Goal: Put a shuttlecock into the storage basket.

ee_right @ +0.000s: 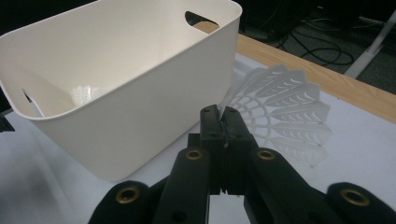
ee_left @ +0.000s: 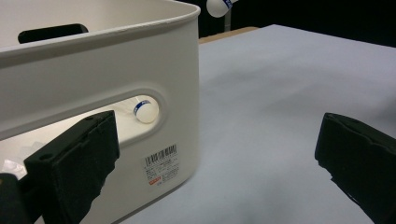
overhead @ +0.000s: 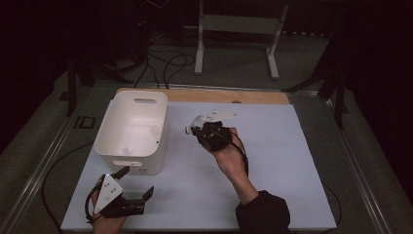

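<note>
**Shuttlecock held beside the white bin**

The right gripper (overhead: 191, 128) hung above the pale worktop (overhead: 272, 161) just beside the white bin (overhead: 146, 103), its fingers (ee_right: 211, 126) pressed together on the edge of a white plastic shuttlecock (ee_right: 285, 112) — the skirt fanned out to one side of the tips, the cork end seen from the left gripper view against the dark background. The pinch looked thin, taken on the lacy skirt rather than the base, so the shuttlecock could twist or slip free before it cleared the bin's rim, and it would then fall on the worktop instead of inside. Released from the side rather than from above the opening, it might also strike the wall and bounce off.

The left gripper (overhead: 138, 182) sat low near the bin's front wall, fingers (ee_left: 79, 158) spread wide and holding nothing. Through the handle slot another shuttlecock (ee_left: 145, 110) showed inside the bin — a sign the work was probably one of collecting them. Standing so close, the left gripper could nudge the light bin if it shifted.
</note>
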A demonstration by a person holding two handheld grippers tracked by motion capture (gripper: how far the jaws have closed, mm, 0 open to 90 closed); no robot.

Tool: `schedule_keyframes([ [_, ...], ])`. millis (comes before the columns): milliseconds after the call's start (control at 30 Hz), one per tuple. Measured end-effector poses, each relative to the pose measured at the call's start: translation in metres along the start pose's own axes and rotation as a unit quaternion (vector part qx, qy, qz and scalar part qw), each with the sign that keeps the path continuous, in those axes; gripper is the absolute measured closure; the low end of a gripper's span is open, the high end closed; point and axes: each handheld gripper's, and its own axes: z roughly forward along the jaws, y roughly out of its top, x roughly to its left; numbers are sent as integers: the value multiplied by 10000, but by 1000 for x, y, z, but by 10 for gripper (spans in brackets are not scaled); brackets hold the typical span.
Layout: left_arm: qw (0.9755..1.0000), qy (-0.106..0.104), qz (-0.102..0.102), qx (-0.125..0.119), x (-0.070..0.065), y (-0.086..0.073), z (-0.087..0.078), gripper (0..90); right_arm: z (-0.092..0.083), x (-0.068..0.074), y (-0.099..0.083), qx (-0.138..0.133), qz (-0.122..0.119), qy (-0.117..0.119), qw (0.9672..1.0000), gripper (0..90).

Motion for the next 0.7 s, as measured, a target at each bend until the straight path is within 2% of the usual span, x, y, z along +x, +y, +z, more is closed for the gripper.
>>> schedule_keyframes([
  [467, 10000, -7, 4, 1, 0, 0, 0, 4, -2, 3, 4, -29, -73, 66, 9999, 893],
  [700, 10000, -11, 6, 3, 0, 0, 0, 4, -4, 5, 6, -65, -33, 132, 9999, 893],
])
